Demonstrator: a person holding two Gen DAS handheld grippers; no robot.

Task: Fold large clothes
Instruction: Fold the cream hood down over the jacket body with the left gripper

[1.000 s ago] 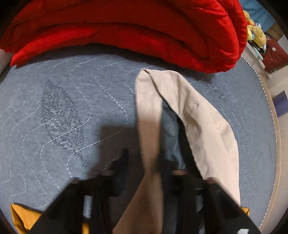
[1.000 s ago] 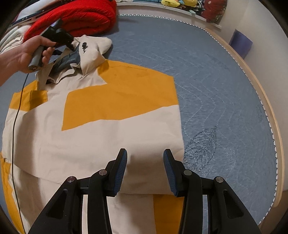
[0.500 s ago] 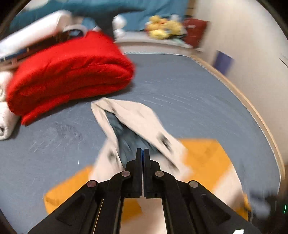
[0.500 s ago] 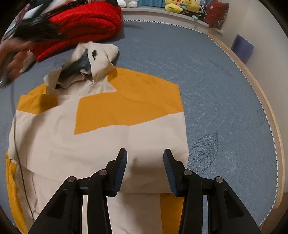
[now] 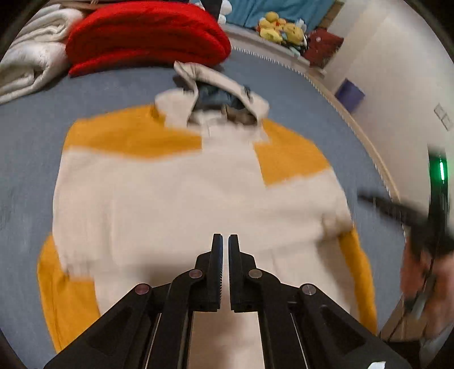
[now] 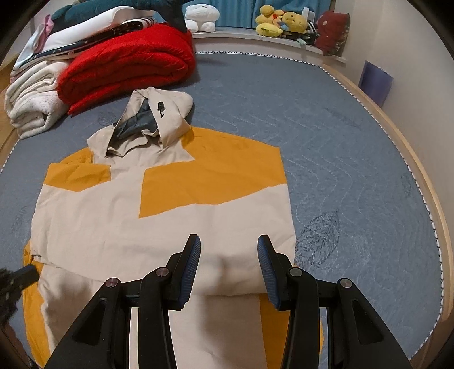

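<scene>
A beige and orange hooded jacket (image 6: 159, 221) lies flat on the blue-grey quilt (image 6: 326, 136), sleeves folded in. Its hood (image 6: 161, 119) shows its grey lining and points toward the red blanket. In the left wrist view the jacket (image 5: 184, 198) is blurred, and my left gripper (image 5: 225, 241) hovers over its lower middle, shut with nothing in it. My right gripper (image 6: 229, 247) hangs open above the jacket's lower right part, with nothing between its fingers. The left gripper (image 6: 20, 276) shows as a dark blur at the left edge of the right wrist view.
A folded red blanket (image 6: 127, 65) and a white blanket (image 6: 31, 105) lie beyond the hood. Plush toys (image 6: 281, 21) sit on the far ledge. A purple box (image 6: 374, 82) leans on the wall at the right. A wooden rim (image 6: 420, 170) bounds the quilt.
My left gripper let go of the hood, shut, and drew back over the jacket toward its lower end. The hood now lies on the quilt. My right gripper rose slightly.
</scene>
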